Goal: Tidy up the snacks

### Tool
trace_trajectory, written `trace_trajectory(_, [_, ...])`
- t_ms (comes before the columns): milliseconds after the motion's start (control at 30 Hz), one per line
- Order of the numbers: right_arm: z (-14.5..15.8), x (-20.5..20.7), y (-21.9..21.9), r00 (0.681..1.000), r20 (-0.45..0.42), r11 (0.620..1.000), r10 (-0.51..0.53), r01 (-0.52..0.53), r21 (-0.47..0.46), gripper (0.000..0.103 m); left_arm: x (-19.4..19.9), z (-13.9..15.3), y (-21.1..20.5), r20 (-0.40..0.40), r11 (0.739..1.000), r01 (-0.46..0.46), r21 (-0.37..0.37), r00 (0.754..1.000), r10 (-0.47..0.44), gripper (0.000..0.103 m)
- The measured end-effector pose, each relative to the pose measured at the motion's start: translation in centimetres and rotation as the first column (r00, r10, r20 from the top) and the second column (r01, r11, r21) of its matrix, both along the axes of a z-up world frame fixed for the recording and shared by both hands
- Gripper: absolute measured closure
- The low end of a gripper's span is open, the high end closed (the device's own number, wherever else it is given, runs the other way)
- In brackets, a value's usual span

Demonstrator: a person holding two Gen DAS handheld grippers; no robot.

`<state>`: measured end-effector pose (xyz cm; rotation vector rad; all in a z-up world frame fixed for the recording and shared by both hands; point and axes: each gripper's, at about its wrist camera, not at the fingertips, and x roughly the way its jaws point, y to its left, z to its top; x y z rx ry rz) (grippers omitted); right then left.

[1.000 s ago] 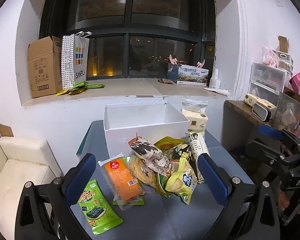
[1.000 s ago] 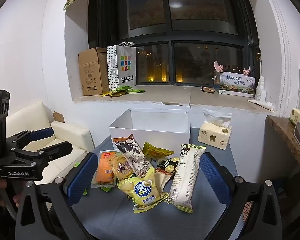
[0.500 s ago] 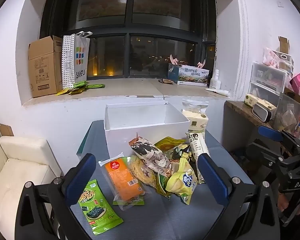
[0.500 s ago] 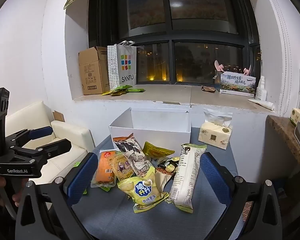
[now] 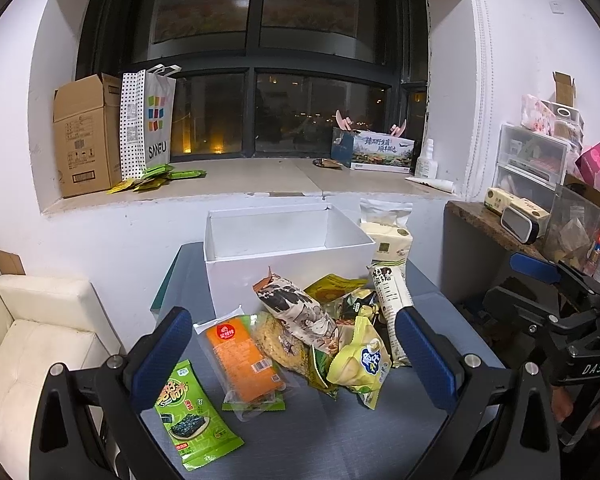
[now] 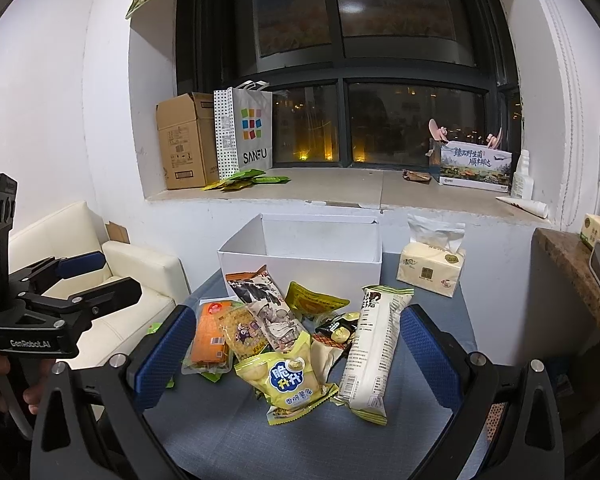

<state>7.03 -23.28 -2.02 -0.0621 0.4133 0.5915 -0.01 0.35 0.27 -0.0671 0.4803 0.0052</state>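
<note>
Before white box (image 6: pixel 300 258), seemingly lengthwise cracker pack (image 6: pixel 370 350).

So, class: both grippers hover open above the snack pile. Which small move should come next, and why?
Probably lower the right gripper onto the tall white packet: it lies on top at the pile's right edge, and the white box behind stands open.

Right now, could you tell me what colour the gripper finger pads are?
Blue pads, clearest in the left wrist view.
</note>
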Motion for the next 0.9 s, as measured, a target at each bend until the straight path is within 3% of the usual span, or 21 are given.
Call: trace_trajectory(900, [-0.12, 0.15, 0.00, 1.000, -0.007, 1.000, -0.006, 0.006, -0.001, 0.000, -0.31, 0.10, 0.17, 0.021, 1.000, 0.008, -0.010, 1.000, -0.008, 0.000])
